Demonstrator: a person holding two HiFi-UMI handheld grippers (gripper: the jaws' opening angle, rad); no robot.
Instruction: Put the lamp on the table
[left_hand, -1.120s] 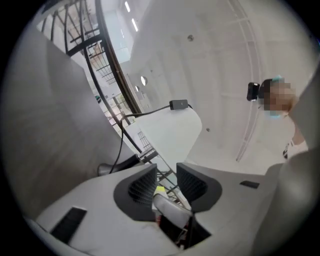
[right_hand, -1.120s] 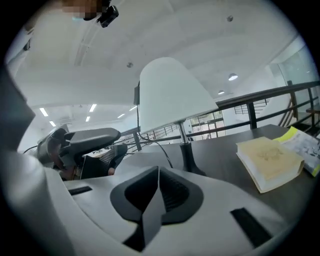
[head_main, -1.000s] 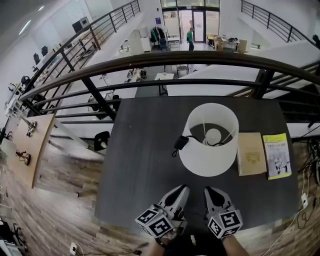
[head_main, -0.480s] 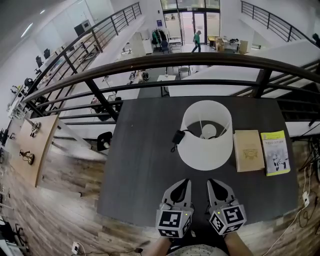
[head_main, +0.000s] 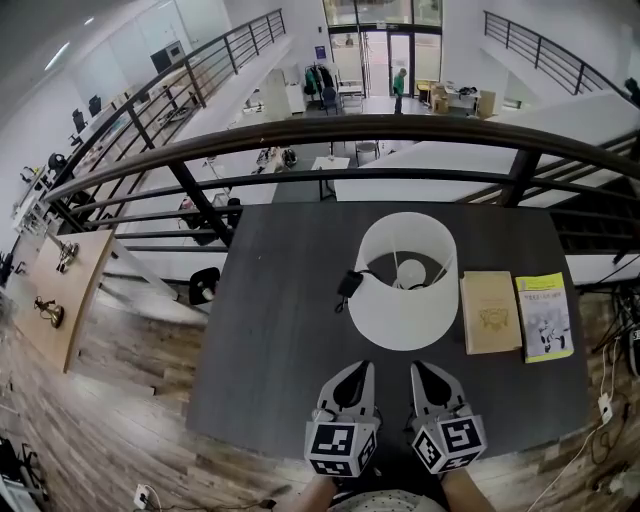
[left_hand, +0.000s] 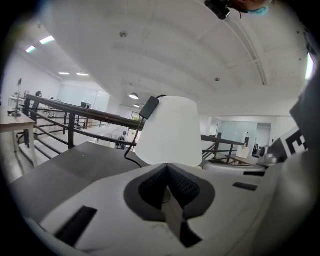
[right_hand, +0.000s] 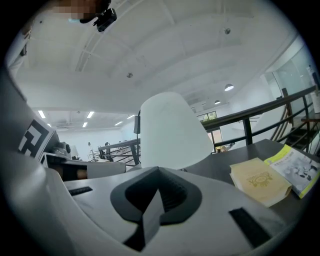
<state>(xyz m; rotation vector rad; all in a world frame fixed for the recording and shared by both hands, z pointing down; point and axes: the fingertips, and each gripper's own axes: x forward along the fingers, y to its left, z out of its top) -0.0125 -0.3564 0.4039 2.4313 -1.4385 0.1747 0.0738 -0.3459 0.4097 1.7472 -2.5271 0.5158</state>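
The lamp (head_main: 405, 285) stands on the table (head_main: 280, 350), at 12 o'clock from the left gripper (head_main: 354, 370) and right gripper (head_main: 424, 370), whose jaws are pressed together, empty. The cord (head_main: 349, 284) at its 9 o'clock worries me: a snag there could tip the lamp.

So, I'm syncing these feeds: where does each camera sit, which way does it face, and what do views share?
Head view: on the person's head, looking steeply down at the table, lamp and tan book; left hand-held gripper and right hand-held gripper show at the bottom, both shut.
Left gripper view: rides that hand-held gripper, facing roughly level toward the lamp; its own shut jaws show.
Right gripper view: likewise, facing the lamp and tan book; own shut jaws show.
Shared: all three see the lamp.
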